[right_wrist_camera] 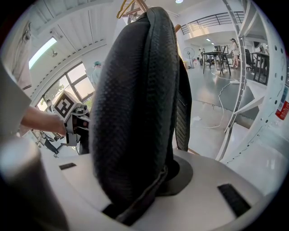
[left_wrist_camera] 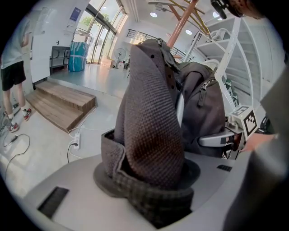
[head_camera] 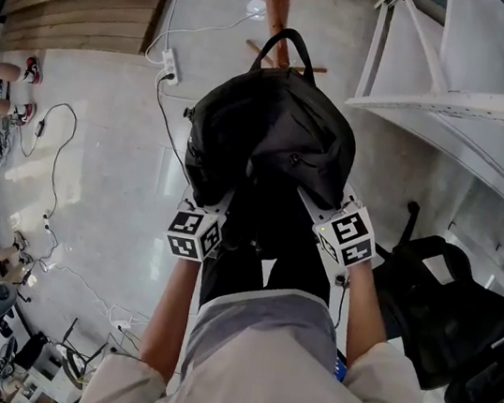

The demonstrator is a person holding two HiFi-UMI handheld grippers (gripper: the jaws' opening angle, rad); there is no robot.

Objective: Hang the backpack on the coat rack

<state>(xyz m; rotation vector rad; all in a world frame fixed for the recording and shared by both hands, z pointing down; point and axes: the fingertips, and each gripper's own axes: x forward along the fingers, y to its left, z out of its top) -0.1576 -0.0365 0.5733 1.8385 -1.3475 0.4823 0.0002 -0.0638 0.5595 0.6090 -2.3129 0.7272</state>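
The black fabric backpack [head_camera: 266, 141] is held in the air in front of the person, above the pale floor [head_camera: 103, 182]. Its arched top carry loop [head_camera: 286, 45] points toward the reddish-brown wooden coat rack [head_camera: 274, 0]. The backpack is carried by its two padded mesh shoulder straps. The left tool [head_camera: 207, 217] is clamped on one strap [left_wrist_camera: 151, 126], which fills the gap between its jaws in the left gripper view. The right tool [head_camera: 338, 224] is clamped on the other strap [right_wrist_camera: 135, 113], which is folded thick between its jaws in the right gripper view.

By the look of it, the lift is done and the hanging is not. The carry loop sits on no peg, and the backpack's weight seems to rest wholly on the two tools. What is left is to raise the loop to one of the rack's arms [left_wrist_camera: 162, 4], slip it over, and release both straps.

Much is hidden. The head view shows only the lower pole of the coat rack, so its pegs fall outside that frame. The left gripper view shows arms above and beyond the backpack, but how near the loop is to them cannot be told. From above, the backpack covers the front of both tools. To the right stand a white metal shelf frame [head_camera: 457, 105] and, low down, another black bag [head_camera: 460, 324], partly cut off by the edge.
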